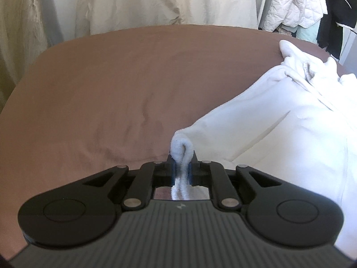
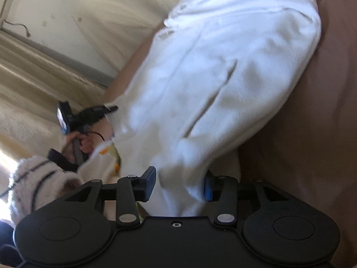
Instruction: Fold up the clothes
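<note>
A white fleece garment [image 1: 279,122] is spread over a brown sheet-covered bed [image 1: 100,89], its rolled cuff pinched between the nearly closed fingers of the left gripper [image 1: 181,169]. The right gripper [image 2: 178,185] is held with fingers wide apart around a bunched fold of the same fleece. Pale curtains [image 1: 156,0] and hung jackets [image 1: 296,6] are seen behind the bed.

White fleece garment [image 1: 290,120] lies rumpled on brown surface [image 1: 100,89], w/ slanted pocket slit showing; one looped-over edge pinched at left, lower bulk bunched btwn fingers at right.
</note>
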`<state>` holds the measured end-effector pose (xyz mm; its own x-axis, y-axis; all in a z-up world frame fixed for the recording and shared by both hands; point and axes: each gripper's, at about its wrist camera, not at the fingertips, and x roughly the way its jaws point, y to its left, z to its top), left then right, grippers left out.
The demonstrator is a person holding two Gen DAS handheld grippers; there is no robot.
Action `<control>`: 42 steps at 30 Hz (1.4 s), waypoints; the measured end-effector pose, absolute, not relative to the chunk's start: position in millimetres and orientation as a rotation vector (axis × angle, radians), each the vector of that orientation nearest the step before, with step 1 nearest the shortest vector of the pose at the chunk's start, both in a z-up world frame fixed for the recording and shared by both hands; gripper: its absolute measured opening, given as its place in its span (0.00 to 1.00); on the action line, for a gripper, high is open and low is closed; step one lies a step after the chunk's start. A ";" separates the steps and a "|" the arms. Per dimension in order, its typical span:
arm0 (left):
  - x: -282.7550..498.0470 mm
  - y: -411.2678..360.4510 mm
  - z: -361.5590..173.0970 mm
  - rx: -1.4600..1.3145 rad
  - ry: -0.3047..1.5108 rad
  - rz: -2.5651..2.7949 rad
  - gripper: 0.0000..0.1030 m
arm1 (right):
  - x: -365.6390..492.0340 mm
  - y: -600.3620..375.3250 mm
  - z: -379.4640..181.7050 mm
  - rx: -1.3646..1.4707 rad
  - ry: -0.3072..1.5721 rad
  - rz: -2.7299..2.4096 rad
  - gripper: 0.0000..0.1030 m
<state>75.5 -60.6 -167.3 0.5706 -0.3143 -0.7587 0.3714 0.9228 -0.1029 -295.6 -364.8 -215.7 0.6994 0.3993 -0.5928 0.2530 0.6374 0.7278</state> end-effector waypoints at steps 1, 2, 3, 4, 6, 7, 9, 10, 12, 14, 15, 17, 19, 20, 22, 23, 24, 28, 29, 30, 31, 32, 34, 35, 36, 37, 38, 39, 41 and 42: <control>77.5 -58.9 -171.2 0.062 0.886 -0.401 0.19 | -292.6 -362.0 -221.4 0.915 0.834 0.103 0.48; 79.6 -57.2 -175.1 0.053 0.897 -0.398 0.32 | -289.5 -360.0 -225.7 0.931 0.848 0.115 0.48; 81.7 -55.5 -179.0 0.044 0.908 -0.396 0.35 | -288.2 -357.7 -226.4 0.928 0.831 0.132 0.49; 83.7 -53.8 -182.9 0.036 0.918 -0.394 0.36 | -287.1 -355.3 -226.6 0.923 0.809 0.150 0.45; 87.4 -50.3 -189.8 0.014 0.933 -0.394 0.35 | -284.8 -350.5 -227.0 0.913 0.765 0.185 0.15; 88.3 -48.4 -191.0 -0.006 0.925 -0.403 0.31 | -283.9 -350.0 -222.6 0.888 0.746 0.183 0.14; 90.6 -43.3 -190.8 -0.051 0.909 -0.421 0.21 | -282.3 -349.5 -212.6 0.834 0.709 0.173 0.13; 91.6 -40.7 -189.2 -0.065 0.903 -0.427 0.11 | -281.5 -350.0 -205.0 0.809 0.687 0.168 0.13; 89.6 -36.0 -180.9 -0.080 0.874 -0.441 0.08 | -281.1 -353.3 -186.3 0.771 0.633 0.160 0.12; 84.1 -32.0 -168.3 -0.084 0.830 -0.459 0.07 | -278.4 -363.1 -160.5 0.750 0.614 0.158 0.12; 77.9 -31.3 -158.2 -0.075 0.795 -0.477 0.07 | -276.9 -368.2 -147.3 0.740 0.605 0.157 0.12; 66.6 -33.6 -133.8 -0.059 0.725 -0.506 0.07 | -273.9 -378.3 -120.9 0.720 0.589 0.156 0.12; 55.7 -37.7 -107.6 -0.042 0.656 -0.528 0.07 | -270.9 -388.5 -94.5 0.700 0.572 0.155 0.12; 49.8 -39.7 -94.3 -0.027 0.622 -0.533 0.07 | -269.4 -393.6 -81.4 0.690 0.563 0.154 0.12; 40.8 -43.4 -68.2 0.001 0.563 -0.533 0.07 | -266.4 -403.7 -55.0 0.670 0.547 0.153 0.12; 37.6 -45.3 -56.0 0.012 0.538 -0.530 0.07 | -265.8 -409.5 -39.6 0.651 0.562 0.153 0.12; 35.3 -47.7 -44.1 0.024 0.522 -0.526 0.07 | -267.2 -414.2 -22.8 0.627 0.575 0.160 0.12; 17.2 -61.9 -3.1 0.122 0.472 -0.509 0.07 | -290.0 -428.8 28.0 0.609 0.575 0.190 0.11; 10.5 -67.4 8.2 0.161 0.451 -0.505 0.07 | -298.9 -429.0 36.5 0.611 0.569 0.189 0.11; 3.4 -74.1 20.1 0.197 0.431 -0.503 0.07 | -307.9 -428.7 44.7 0.612 0.564 0.189 0.11; -8.5 -75.0 28.8 0.223 0.414 -0.503 0.07 | -317.0 -426.5 50.0 0.605 0.561 0.187 0.11; -24.3 -73.5 38.4 0.248 0.393 -0.502 0.07 | -326.7 -423.7 54.3 0.605 0.559 0.188 0.11; -61.5 -64.8 60.0 0.288 0.324 -0.513 0.07 | -351.8 -415.9 59.4 0.639 0.549 0.209 0.11; -80.3 -58.7 70.3 0.305 0.288 -0.520 0.07 | -365.0 -411.4 61.6 0.659 0.541 0.229 0.11; -96.7 -50.2 78.5 0.319 0.265 -0.520 0.07 | -378.2 -406.9 63.9 0.680 0.532 0.251 0.11; -110.5 -40.5 86.2 0.323 0.259 -0.519 0.07 | -389.5 -401.7 67.0 0.664 0.540 0.258 0.11; -121.0 -33.5 92.3 0.319 0.265 -0.522 0.07 | -400.6 -396.5 70.3 0.642 0.550 0.263 0.11; -129.2 -28.1 96.7 0.319 0.281 -0.530 0.07 | -410.3 -393.3 70.9 0.631 0.565 0.253 0.11; -135.2 -24.5 97.8 0.326 0.352 -0.566 0.07 | -418.0 -399.5 55.3 0.695 0.623 0.204 0.11; -132.2 -26.5 94.0 0.318 0.407 -0.591 0.07 | -421.4 -402.9 46.9 0.730 0.653 0.179 0.12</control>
